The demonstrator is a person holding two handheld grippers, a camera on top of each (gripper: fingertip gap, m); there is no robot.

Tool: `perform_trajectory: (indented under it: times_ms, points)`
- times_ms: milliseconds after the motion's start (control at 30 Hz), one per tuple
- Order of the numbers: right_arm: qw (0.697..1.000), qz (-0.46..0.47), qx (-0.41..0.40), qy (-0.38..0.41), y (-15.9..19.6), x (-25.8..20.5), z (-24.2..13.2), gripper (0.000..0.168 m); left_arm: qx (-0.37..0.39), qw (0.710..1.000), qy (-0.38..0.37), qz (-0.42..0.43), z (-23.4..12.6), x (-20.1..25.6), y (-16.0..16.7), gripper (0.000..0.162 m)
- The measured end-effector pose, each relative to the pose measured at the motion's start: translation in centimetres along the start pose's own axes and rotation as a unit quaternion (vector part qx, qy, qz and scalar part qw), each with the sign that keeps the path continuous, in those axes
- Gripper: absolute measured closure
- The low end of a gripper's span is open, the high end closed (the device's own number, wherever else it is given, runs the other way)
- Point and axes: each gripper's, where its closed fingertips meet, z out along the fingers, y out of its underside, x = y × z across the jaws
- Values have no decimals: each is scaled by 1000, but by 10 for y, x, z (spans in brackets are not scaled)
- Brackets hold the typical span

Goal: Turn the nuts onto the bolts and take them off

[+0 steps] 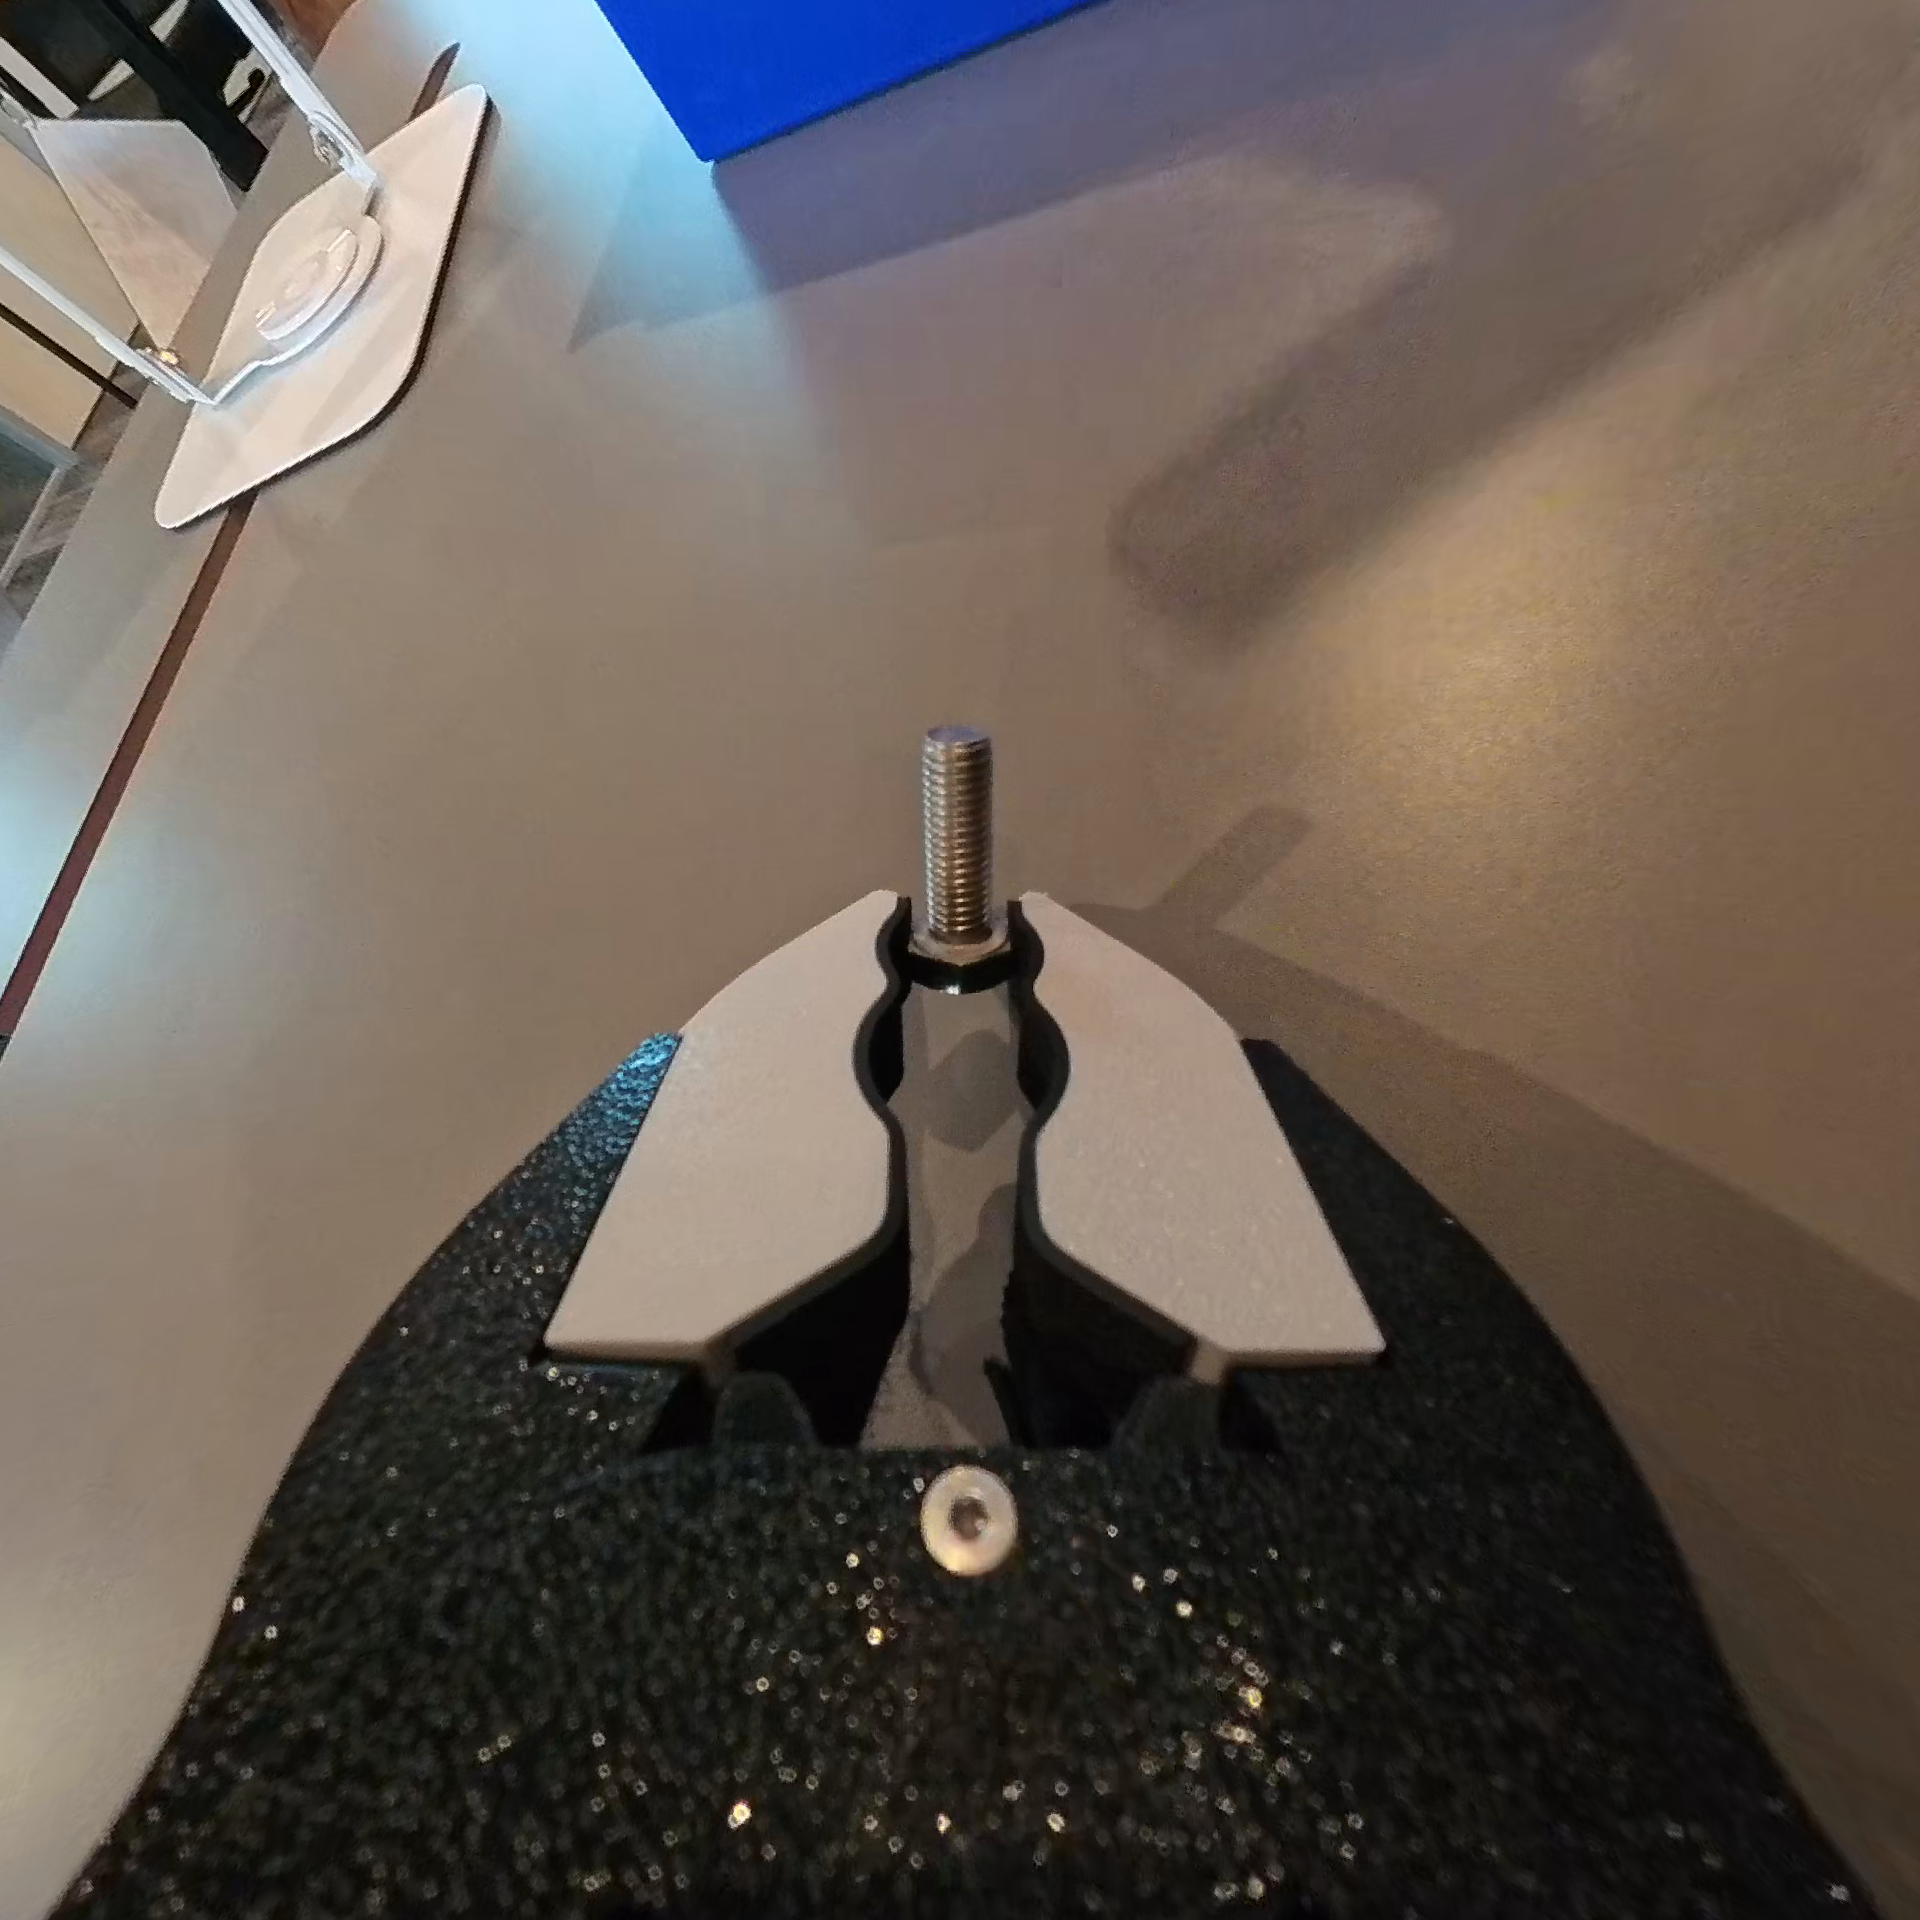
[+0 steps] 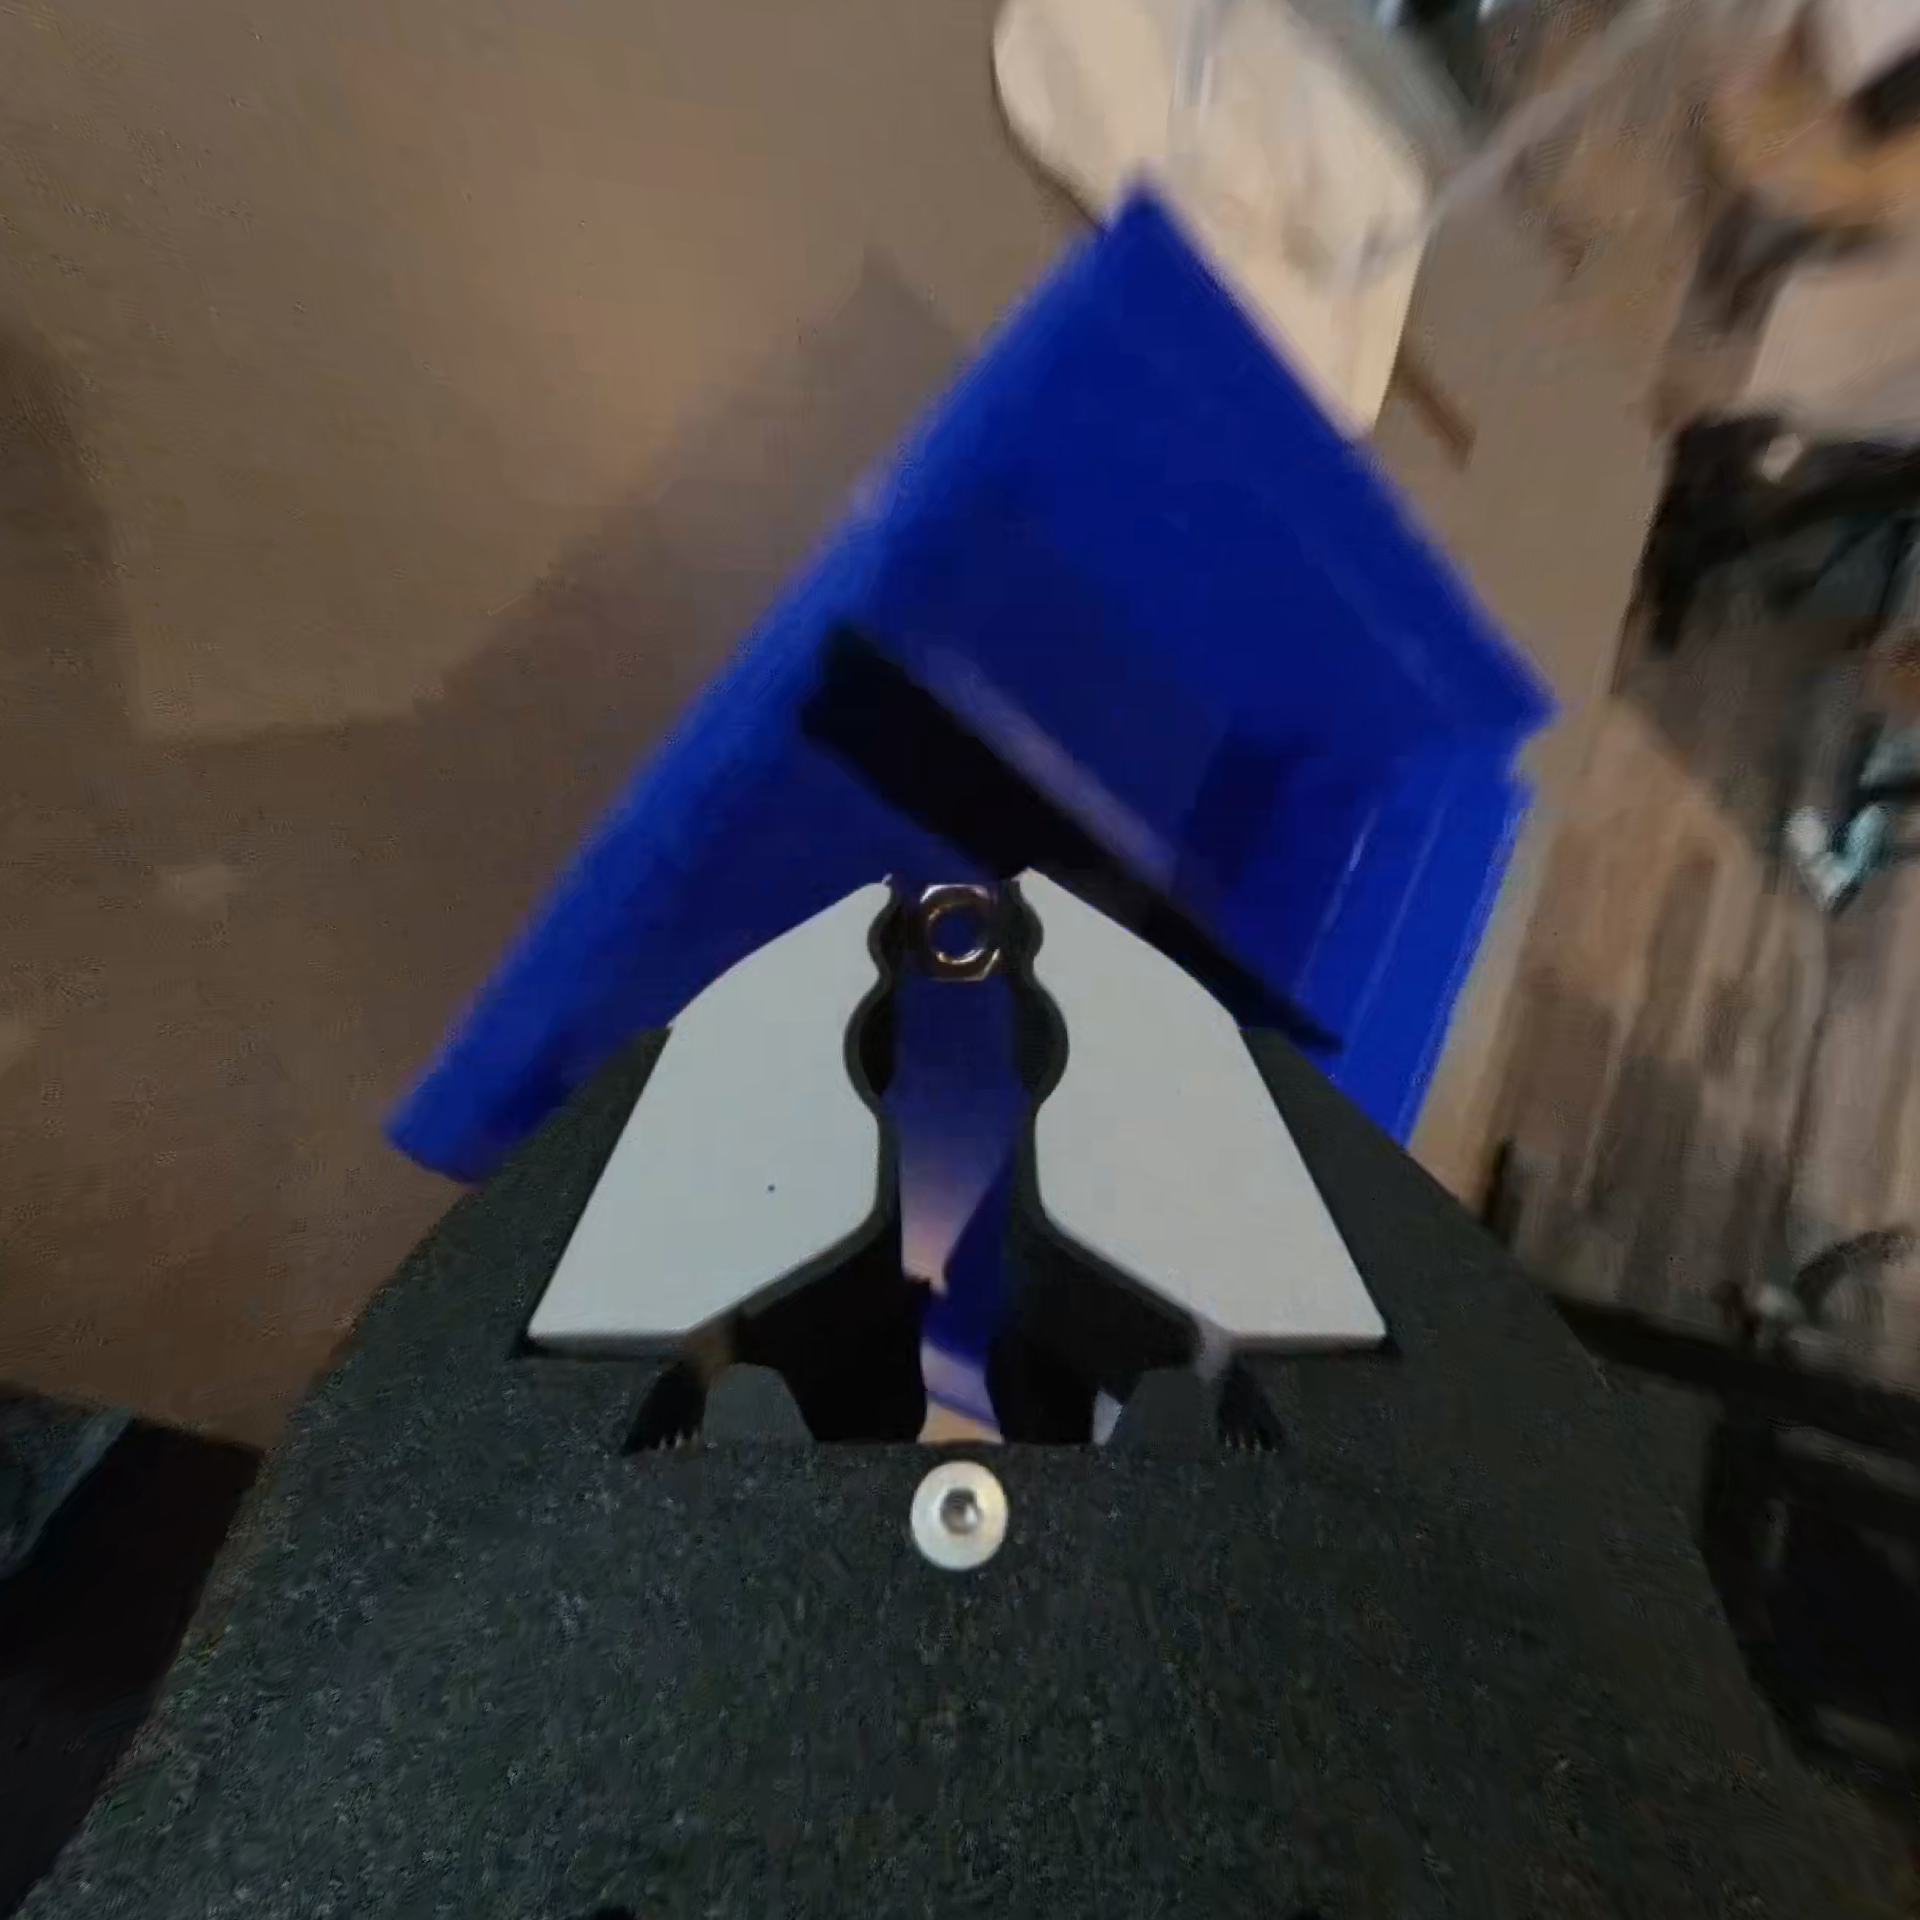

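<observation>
In the left wrist view my left gripper [image 1: 956, 920] is shut on the head of a steel bolt [image 1: 956, 831]. The threaded shank stands up past the fingertips, above the beige table [image 1: 1455, 727]. In the right wrist view my right gripper [image 2: 951, 909] is shut on a small steel hex nut [image 2: 953, 930], held at the fingertips with its hole facing the camera. The nut hangs above a blue plastic bin [image 2: 1091, 623]. The right view is blurred by motion. Neither gripper shows in the other's view.
The blue bin's corner [image 1: 883, 73] lies at the top of the left view. A clear acrylic stand on a white base plate [image 1: 332, 312] sits at the table's left edge [image 1: 135, 707]. Blurred clutter [image 2: 1766, 727] fills the right side of the right view. One gripper's finger ends stand about 35 centimeters off the other's.
</observation>
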Motion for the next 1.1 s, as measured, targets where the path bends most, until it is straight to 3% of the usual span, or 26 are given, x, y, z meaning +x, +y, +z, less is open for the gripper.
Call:
perform_trajectory:
  times_ms: [67, 200, 567, 667, 800, 900, 1000, 1100]
  points:
    - [998, 24, -50, -31, 34, 5, 16, 150, 0, 1000, 0, 0, 0, 0, 0, 145]
    - [991, 20, -94, -94, 65, -9, 45, 150, -1, 1000, -1, -1, 0, 0, 0, 145]
    - [974, 4, -161, -162, 89, -37, 77, 150, -1, 1000, 0, -1, 0, 0, 1, 145]
    - [978, 9, -151, -145, 86, -33, 77, 149, -1, 1000, 0, -2, 0, 0, 1, 145]
    - [995, 42, -79, -46, 56, -1, 45, 149, -2, 1000, 1, -3, 0, 0, 1, 145]
    - [999, 17, 41, 11, -5, -2, 7, 154, -2, 1000, 1, -4, 0, 0, 1, 145]
    - [985, -86, 148, -28, -77, -60, -8, 155, -1, 1000, 2, -3, 0, 0, 1, 145]
    - [946, -192, 220, -143, -128, -150, 4, 152, -1, 1000, 2, -2, 0, 0, 1, 145]
